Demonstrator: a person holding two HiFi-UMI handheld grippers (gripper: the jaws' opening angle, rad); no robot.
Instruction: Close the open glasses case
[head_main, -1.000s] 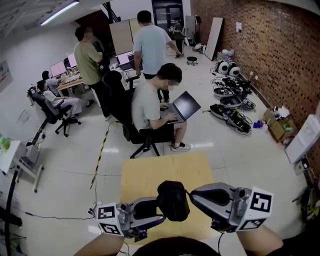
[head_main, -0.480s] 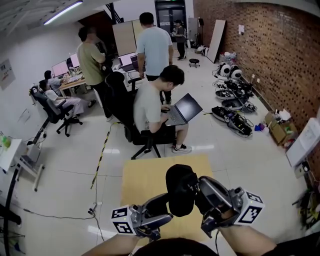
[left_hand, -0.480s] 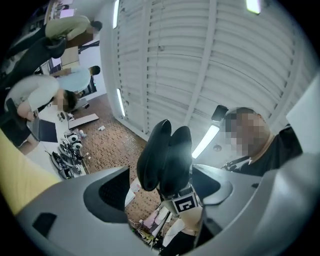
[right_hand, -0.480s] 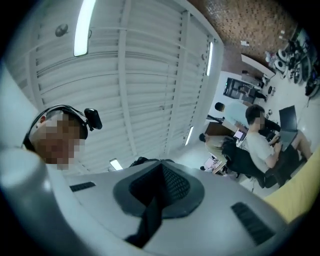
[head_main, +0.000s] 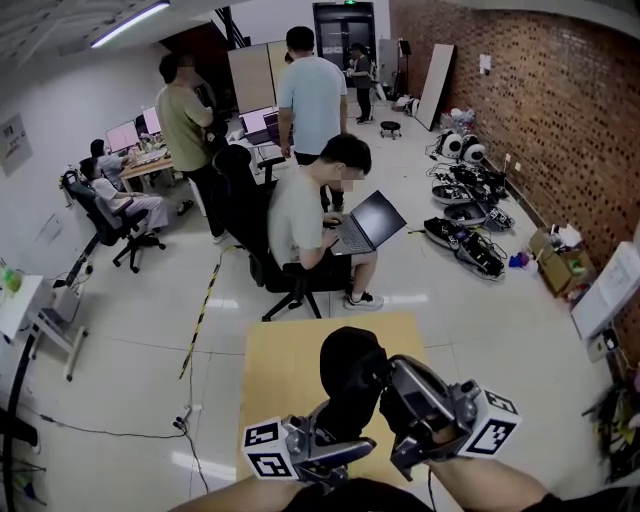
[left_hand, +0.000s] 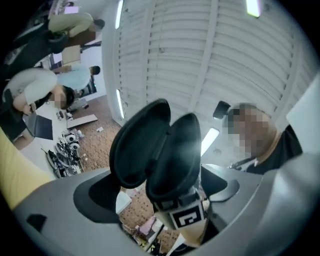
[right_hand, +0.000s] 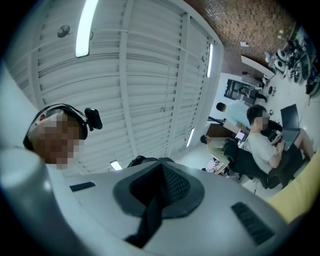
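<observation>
Yellow table top (head_main: 285, 365) and pale office floor are lying well below the work, which is going on in the air. Nearest in, the left gripper (left_hand: 162, 195) is standing with its jaws wide apart. They have just been opening, and neither pad is pressing on anything, so this gripper is carrying nothing. Just beyond its tips the glasses case (left_hand: 152, 145) is rising on end, its two black shells gaping toward it in a narrow V with the dark lining showing. Right under the case, the right gripper (right_hand: 159, 182) is pinching the case's lower end with jaws fully together, and it alone is bearing the case. A second ago the case was lying crosswise between both grippers; now it is sitting tipped upright above the right one. By my reading, the left gripper is letting go to find a fresh place on the free shell, so the closing is not yet done and a squeeze of the two shells is still needed. Farther out, a seated person with a laptop (head_main: 370, 220) is working beside a brick wall (head_main: 540, 110)
</observation>
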